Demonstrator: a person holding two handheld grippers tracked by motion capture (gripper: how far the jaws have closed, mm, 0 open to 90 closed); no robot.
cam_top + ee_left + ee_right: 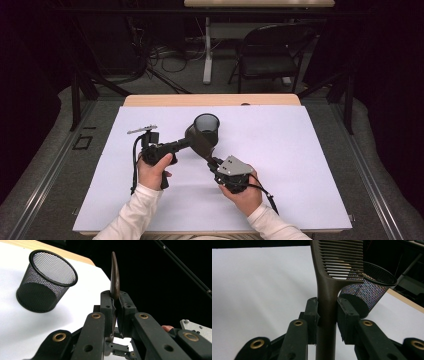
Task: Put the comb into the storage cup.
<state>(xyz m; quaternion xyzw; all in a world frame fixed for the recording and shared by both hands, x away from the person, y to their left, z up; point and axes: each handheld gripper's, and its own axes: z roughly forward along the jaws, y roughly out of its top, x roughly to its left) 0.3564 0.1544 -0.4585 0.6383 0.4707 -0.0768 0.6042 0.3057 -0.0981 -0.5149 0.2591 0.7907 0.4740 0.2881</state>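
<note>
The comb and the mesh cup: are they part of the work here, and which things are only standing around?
Part of the work:
- comb, gripped by both the left gripper and the right gripper
- black mesh cup on the white sheet

Standing around:
- folding chair
- far table leg
- floor cables

Comb [329,290] cut off at top and bottom edges in right gripper view; tooth ends hidden there. In high view, comb [199,142] dark, outline indistinct against mesh cup [206,127].
</note>
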